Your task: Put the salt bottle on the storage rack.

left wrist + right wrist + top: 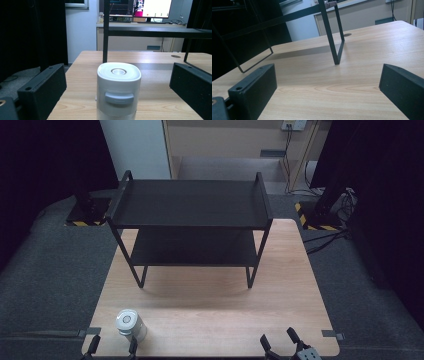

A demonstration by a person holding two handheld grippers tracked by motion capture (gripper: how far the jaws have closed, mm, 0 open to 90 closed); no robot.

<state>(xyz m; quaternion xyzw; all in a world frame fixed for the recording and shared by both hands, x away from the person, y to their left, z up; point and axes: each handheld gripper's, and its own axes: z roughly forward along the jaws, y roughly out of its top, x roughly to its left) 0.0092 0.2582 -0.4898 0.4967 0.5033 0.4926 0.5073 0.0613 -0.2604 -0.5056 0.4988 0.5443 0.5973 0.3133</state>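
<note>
A white cylindrical container (130, 324) with a round button in its lid stands upright near the table's front left corner. My left gripper (113, 346) is open around it at the front edge, one jaw on each side with a gap to both. In the left gripper view the container (118, 91) stands between the two wide-apart jaws. My right gripper (279, 339) is open at the front right edge, with only bare wood between its jaws. A black two-tier metal shelf (190, 205) stands at the back of the table, both tiers bare.
The light wooden table (215, 305) sits on grey carpet. The shelf's front legs (333, 42) stand ahead of the right gripper. Black stands with yellow-striped bases (316, 217) and cables lie behind the table to the right.
</note>
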